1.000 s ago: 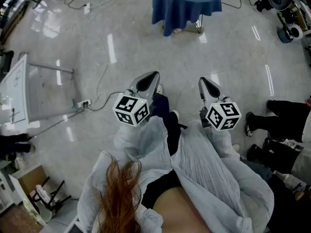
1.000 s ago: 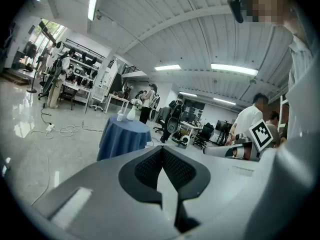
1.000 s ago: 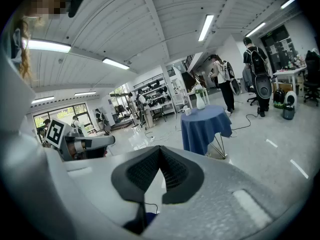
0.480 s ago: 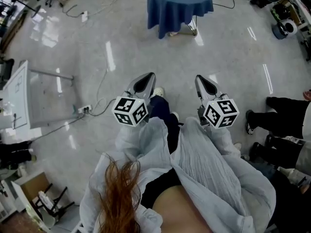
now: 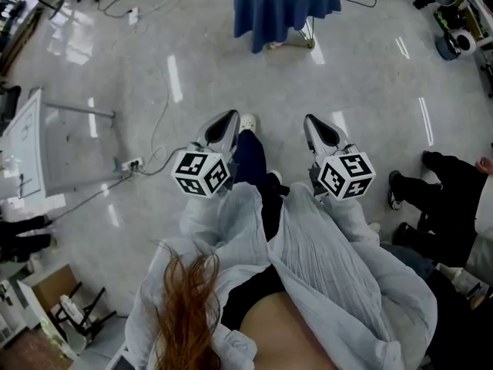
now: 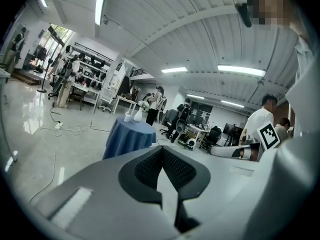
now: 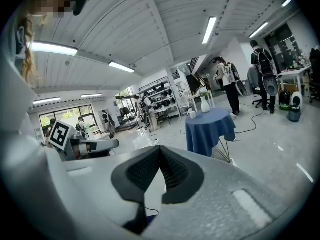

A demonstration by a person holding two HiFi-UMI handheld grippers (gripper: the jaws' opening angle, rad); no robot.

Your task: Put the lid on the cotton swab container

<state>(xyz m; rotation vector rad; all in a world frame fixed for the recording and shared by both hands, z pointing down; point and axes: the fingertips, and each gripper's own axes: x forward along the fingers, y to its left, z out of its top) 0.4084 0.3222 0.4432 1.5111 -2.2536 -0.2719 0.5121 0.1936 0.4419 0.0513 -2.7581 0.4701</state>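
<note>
The left gripper [image 5: 229, 119] and right gripper [image 5: 312, 122] are held side by side above the floor [image 5: 370, 91], each with its jaws pressed together on nothing. Well ahead stands a blue-draped surface [image 5: 285, 6] carrying small white items [image 7: 204, 105]. They are too small to tell whether the cotton swab container or its lid is among them.

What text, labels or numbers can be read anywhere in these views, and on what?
No readable words or numbers anywhere.
Cube on left gripper: black-and-white square markers only, no letters.
Cube on right gripper: same.
Whiteboard: faint marks, too small to read.
</note>
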